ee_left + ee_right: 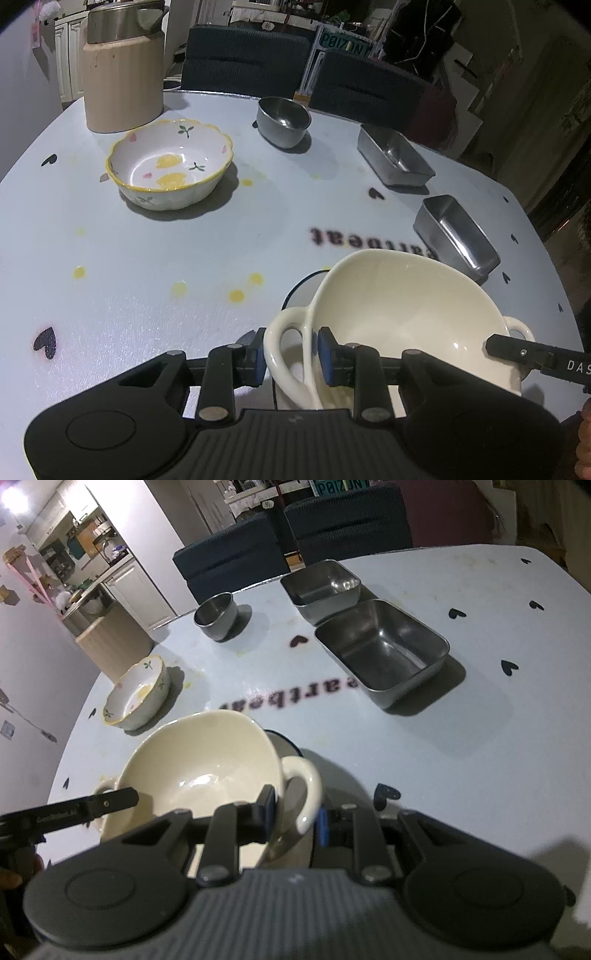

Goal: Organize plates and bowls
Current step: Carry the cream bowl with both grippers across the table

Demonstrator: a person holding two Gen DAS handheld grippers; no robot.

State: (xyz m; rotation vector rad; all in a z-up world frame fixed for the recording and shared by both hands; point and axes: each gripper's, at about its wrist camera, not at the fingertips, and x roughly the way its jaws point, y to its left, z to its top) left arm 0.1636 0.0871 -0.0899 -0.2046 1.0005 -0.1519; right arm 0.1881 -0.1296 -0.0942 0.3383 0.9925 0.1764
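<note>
1. The cream two-handled bowl [402,314] sits near the table's front edge, on top of a dark-rimmed dish [301,291] that only peeks out behind it.
2. The left gripper [290,356] has its blue pads on either side of the bowl's left loop handle; whether they press on it I cannot tell.
3. The right gripper [293,814] straddles the other handle in the same narrow stance, one pad inside the bowl wall and one outside the loop, contact likewise unclear.
4. Farther out stand a flowered bowl [170,164] with a yellow rim, a small round steel bowl [283,120] and two rectangular steel tins [395,155] [456,234], all apart from each other.
5. The table [147,258] wears a pale blue cover printed with black hearts, yellow dots and blurred lettering.
6. A beige ribbed container [123,77] stands at the far left; dark chairs [243,59] line the far edge, with a dim cluttered room behind.
</note>
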